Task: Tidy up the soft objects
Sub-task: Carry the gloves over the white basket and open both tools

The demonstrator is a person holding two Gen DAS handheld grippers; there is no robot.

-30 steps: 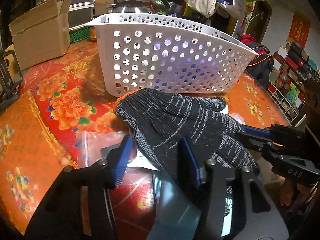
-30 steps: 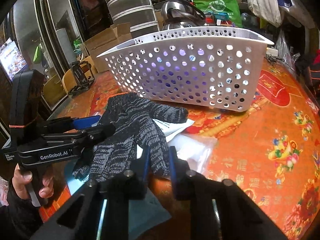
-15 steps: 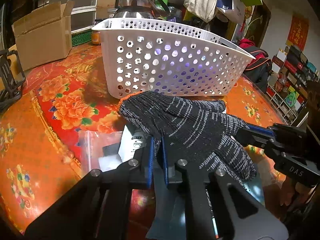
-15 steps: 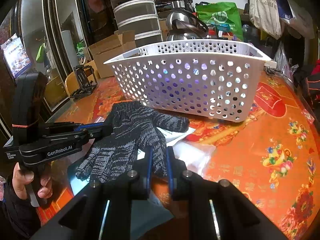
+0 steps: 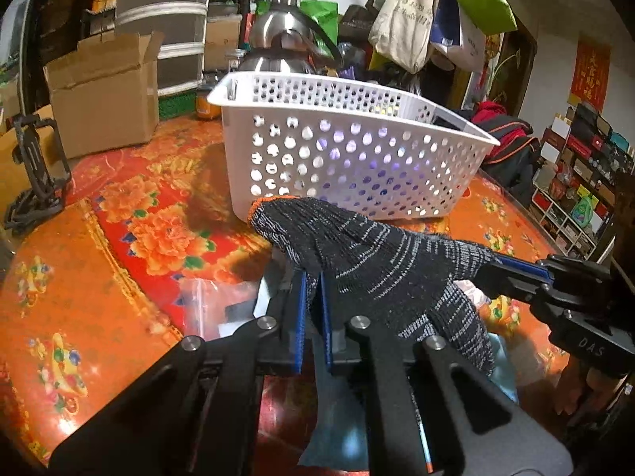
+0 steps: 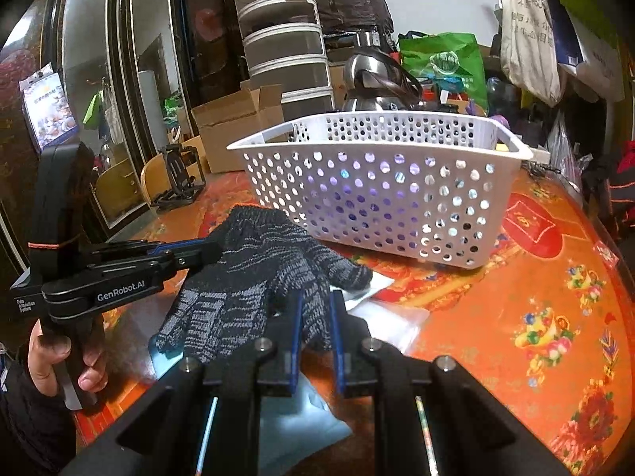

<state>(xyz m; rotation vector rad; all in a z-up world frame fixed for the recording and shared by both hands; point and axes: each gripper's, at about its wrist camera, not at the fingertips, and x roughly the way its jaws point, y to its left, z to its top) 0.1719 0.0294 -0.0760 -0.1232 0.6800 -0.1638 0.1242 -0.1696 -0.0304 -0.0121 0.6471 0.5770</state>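
White basket [image 5: 357,158] blocking ahead, open top free, bare tablecloth [image 6: 516,317] rightward

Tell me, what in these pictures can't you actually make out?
- Inside the white basket: both views sit low, so its perforated wall hides the contents.
- Items under the black knit glove: glove and gripper bodies cover them.
- Print on the clear plastic bag, left wrist view: too small.

Both views are taken close, angled downward along each gripper's fingers. Shared are the knit glove [image 5: 381,261] [image 6: 254,273] at centre and the white basket [image 5: 357,150] [image 6: 381,182] toward 12 o'clock.
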